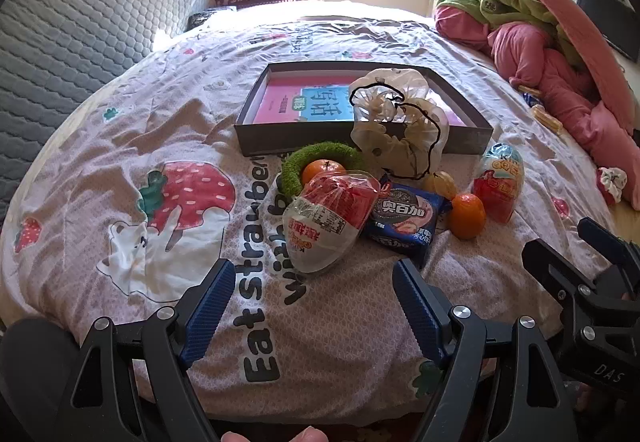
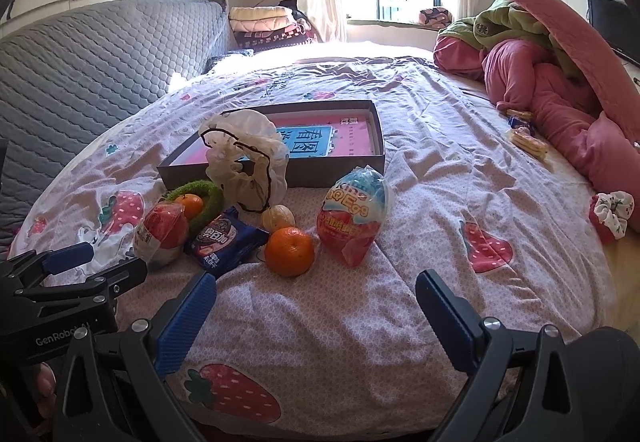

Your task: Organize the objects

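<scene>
Both black, blue-padded tongs, left tongs [image 1: 314, 298] and right tongs [image 2: 316, 306], tilt downward at frame bottom, spread wide and empty above the strawberry-print bed sheet [image 2: 440, 170].

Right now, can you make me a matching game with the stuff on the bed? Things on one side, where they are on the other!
Things:
1. pink book
2. small orange
3. blue snack packet
4. flowery scrunchie

Places:
A. far away by the pink blankets
B. inside the grey box
C. between the red-and-white egg packet and the big orange
D. inside the green fuzzy ring

Pairs: 1-B, 2-D, 3-C, 4-A
</scene>
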The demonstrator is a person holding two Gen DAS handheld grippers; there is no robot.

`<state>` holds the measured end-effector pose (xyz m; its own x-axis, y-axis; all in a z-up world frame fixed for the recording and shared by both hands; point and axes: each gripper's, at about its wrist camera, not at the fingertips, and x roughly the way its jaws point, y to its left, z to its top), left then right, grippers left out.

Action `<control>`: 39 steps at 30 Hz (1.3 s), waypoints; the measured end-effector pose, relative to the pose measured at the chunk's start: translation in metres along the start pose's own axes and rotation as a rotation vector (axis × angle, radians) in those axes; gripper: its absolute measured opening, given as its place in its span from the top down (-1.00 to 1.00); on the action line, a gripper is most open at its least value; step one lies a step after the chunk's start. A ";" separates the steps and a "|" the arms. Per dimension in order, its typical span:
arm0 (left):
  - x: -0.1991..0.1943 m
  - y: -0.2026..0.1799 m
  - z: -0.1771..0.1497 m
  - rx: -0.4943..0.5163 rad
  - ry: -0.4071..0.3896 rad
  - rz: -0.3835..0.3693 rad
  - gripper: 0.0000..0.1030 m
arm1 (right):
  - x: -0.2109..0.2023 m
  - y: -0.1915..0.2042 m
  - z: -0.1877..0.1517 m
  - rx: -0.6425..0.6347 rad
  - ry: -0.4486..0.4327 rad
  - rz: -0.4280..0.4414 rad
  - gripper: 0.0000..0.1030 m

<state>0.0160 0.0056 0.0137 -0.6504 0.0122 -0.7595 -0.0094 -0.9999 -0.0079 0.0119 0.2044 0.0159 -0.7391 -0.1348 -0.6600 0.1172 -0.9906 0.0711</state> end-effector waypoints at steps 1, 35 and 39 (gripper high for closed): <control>-0.002 0.000 0.000 0.003 -0.003 -0.002 -0.59 | 0.000 0.000 0.000 0.002 -0.002 0.001 -0.95; 0.009 0.006 -0.002 -0.017 0.019 -0.012 -0.59 | 0.002 -0.005 0.002 0.015 0.001 0.002 -0.95; 0.018 0.011 -0.002 -0.034 0.034 -0.016 -0.59 | 0.008 -0.010 0.001 0.030 0.014 0.003 -0.95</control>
<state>0.0054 -0.0056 -0.0012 -0.6238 0.0289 -0.7810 0.0061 -0.9991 -0.0418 0.0042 0.2133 0.0104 -0.7293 -0.1376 -0.6703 0.0994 -0.9905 0.0951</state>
